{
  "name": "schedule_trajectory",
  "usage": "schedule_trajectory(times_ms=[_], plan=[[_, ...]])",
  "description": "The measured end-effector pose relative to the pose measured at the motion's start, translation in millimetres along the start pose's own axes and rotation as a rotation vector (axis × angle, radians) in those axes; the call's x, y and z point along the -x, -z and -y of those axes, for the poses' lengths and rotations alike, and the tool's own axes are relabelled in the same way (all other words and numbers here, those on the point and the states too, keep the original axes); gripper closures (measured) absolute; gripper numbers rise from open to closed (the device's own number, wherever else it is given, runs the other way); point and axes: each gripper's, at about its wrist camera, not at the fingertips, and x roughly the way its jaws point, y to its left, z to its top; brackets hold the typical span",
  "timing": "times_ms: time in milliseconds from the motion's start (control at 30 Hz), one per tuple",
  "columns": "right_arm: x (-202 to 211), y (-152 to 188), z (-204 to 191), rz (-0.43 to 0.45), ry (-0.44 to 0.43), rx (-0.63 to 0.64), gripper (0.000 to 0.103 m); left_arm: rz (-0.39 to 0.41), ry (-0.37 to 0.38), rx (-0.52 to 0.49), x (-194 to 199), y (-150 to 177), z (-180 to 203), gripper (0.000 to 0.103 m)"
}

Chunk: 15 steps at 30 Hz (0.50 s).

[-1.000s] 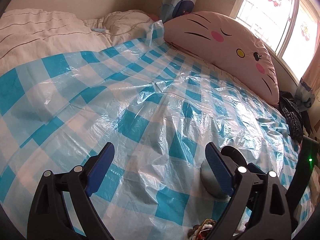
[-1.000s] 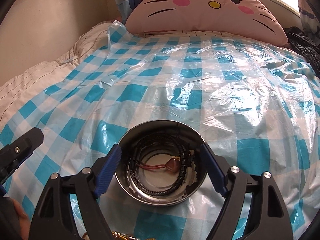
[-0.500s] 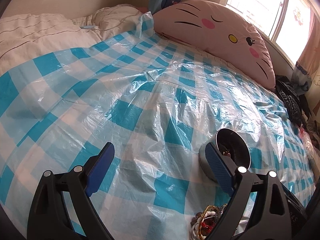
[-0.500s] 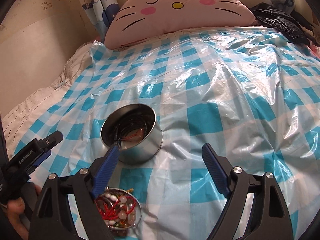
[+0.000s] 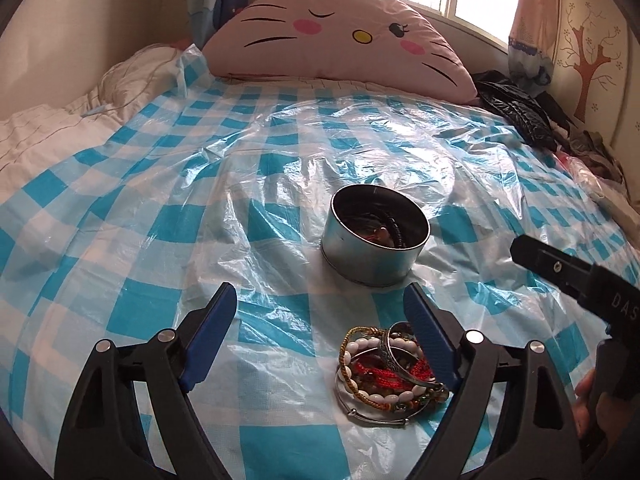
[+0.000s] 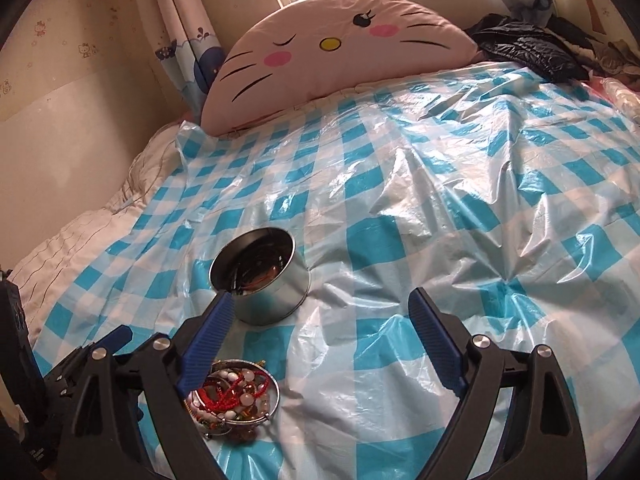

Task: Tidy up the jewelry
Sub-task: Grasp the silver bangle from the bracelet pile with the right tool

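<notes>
A round metal tin (image 5: 375,236) stands open on the blue checked plastic sheet (image 5: 168,216), with a dark beaded strand and a red cord inside; it also shows in the right wrist view (image 6: 262,276). A pile of bracelets (image 5: 386,372), white beads, red cord and silver bangles, lies in front of the tin; the right wrist view shows it too (image 6: 234,400). My left gripper (image 5: 320,316) is open and empty, its right finger over the pile's edge. My right gripper (image 6: 320,316) is open and empty, right of the tin and pile.
A pink cat-face cushion (image 5: 344,40) lies at the head of the bed. Black clothes (image 5: 516,108) are heaped at the far right. A cream quilt (image 5: 52,128) lies to the left. The right gripper's body (image 5: 576,280) shows at the left view's right edge.
Both grippers have pulled back from the tin and risen. The right gripper has swung to the right of the tin. The bracelet pile has come fully into view. Both stay open.
</notes>
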Motion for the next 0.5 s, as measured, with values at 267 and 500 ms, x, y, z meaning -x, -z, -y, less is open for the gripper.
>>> schedule_trajectory(times_ms=[267,500], plan=[[-52.8,35.4,-68.5,-0.281,-0.087,0.307,0.018,0.0,-0.023,0.393,-1.0,0.6,-83.1,0.023],[-67.3,37.4,-55.9,-0.351,-0.124,0.235,0.018,-0.003,-0.011,0.375,-3.6,0.5,-79.3,0.023]])
